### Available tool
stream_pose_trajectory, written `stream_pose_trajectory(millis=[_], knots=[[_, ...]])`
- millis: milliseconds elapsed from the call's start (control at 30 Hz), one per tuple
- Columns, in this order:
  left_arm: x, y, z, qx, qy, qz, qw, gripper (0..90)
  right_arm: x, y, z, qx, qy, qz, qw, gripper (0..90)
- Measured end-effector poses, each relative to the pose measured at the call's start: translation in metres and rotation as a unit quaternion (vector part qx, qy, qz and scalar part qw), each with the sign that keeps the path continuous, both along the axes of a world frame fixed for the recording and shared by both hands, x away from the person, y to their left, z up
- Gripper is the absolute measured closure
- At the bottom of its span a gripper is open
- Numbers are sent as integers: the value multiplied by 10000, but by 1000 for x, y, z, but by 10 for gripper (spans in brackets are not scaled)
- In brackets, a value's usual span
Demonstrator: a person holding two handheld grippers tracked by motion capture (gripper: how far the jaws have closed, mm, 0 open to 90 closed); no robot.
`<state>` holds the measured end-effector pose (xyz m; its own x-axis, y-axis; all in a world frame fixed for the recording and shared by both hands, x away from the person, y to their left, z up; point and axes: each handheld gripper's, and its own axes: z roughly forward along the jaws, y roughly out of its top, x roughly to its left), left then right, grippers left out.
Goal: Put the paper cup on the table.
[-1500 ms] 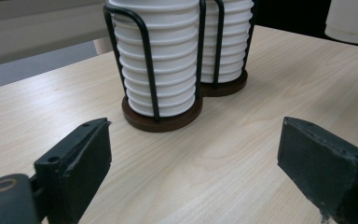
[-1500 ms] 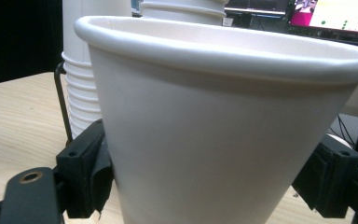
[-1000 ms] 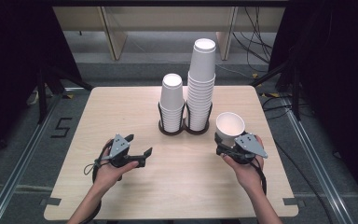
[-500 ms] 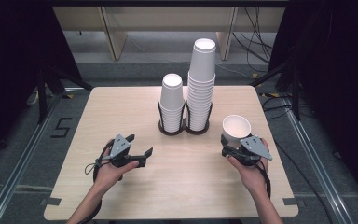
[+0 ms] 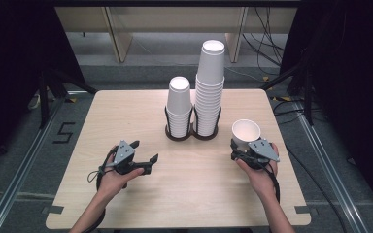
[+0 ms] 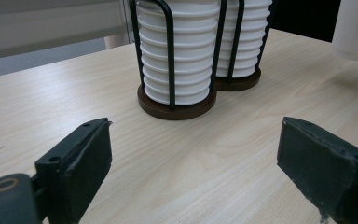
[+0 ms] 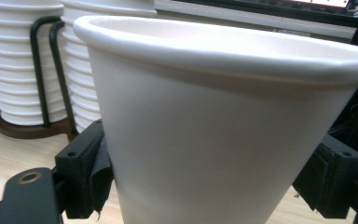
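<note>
Toward the right edge of the desk (image 5: 97, 131), my right gripper (image 5: 249, 150) has its fingers clamped on a single paper cup (image 5: 245, 134), mouth up, tilted a bit. Best keep the squeeze light — thin wall, likely to crush — and level it before setting down. My left gripper (image 5: 143, 154) is spread wide, empty, low near the front-left. Mid-desk, two cup stacks (image 5: 196, 97) in a black wire holder (image 6: 177, 100) — keep clear of them.
</note>
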<state>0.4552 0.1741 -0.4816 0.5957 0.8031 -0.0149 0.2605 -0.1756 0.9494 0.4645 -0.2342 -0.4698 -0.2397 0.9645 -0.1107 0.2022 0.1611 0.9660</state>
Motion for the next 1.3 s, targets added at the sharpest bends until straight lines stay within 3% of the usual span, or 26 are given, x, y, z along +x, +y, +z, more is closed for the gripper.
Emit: stream_pose_trajectory(millis=[33, 167, 200, 233, 267, 333, 400, 500, 633, 667, 700, 767, 800, 867, 900, 933, 1167, 1267, 1300], knots=[[0, 0, 0, 7, 3, -4, 10000, 95, 2, 1, -1, 93, 60, 68, 9999, 174], [0, -1, -1, 31, 12, -9, 10000, 94, 3, -2, -3, -31, 79, -60, 9999, 173], [0, -1, -1, 41, -1, -12, 10000, 95, 3, 0, -4, 76, 129, -129, 9998, 173], [1, -1, -2, 14, -22, -29, 10000, 94, 5, -2, -5, -30, 90, -88, 9999, 173], [0, -1, -2, 36, 4, -18, 10000, 94, 5, 0, -6, 90, 122, -130, 9998, 173], [0, -1, -3, 51, 30, -11, 10000, 94, 8, -3, -7, -8, 115, -24, 9999, 172], [0, -2, -3, 46, 33, -14, 10000, 94, 6, -2, -8, 64, 206, -176, 9996, 172], [0, -1, -3, 40, 33, -13, 10000, 94, 9, -5, -11, -83, 162, -162, 9997, 171], [1, -2, -5, -2, 33, -33, 10000, 94, 11, -6, -14, -59, 285, -129, 9995, 171], [0, -1, -5, 44, 64, -18, 10000, 94, 10, -5, -15, 57, 343, -220, 9992, 171], [1, -2, -5, 49, 63, -24, 10000, 94, 12, -7, -15, -121, 270, -153, 9994, 171], [1, -2, -6, 53, 76, -29, 10000, 94, 13, -7, -16, -41, 339, -154, 9993, 171], [1, -2, -6, 58, 79, -34, 9999, 94, 13, -9, -17, -173, 282, -149, 9993, 170], [1, -3, -7, 5, 49, -56, 10000, 94, 14, -7, -18, -13, 380, -134, 9992, 170], [1, -3, -7, 2, 51, -52, 10000, 94, 14, -9, -18, -146, 329, -174, 9992, 170], [1, -2, -7, 5, 51, -53, 10000, 94, 14, -9, -19, -42, 400, -180, 9990, 170], [1, -3, -8, 44, 105, -30, 9999, 94, 15, -9, -22, -10, 512, -247, 9984, 169], [0, -3, -8, 72, 124, -32, 9999, 94, 16, -10, -24, -125, 501, -217, 9984, 169], [1, -3, -9, 10, 95, -57, 9999, 94, 17, -10, -25, -38, 564, -192, 9982, 169]])
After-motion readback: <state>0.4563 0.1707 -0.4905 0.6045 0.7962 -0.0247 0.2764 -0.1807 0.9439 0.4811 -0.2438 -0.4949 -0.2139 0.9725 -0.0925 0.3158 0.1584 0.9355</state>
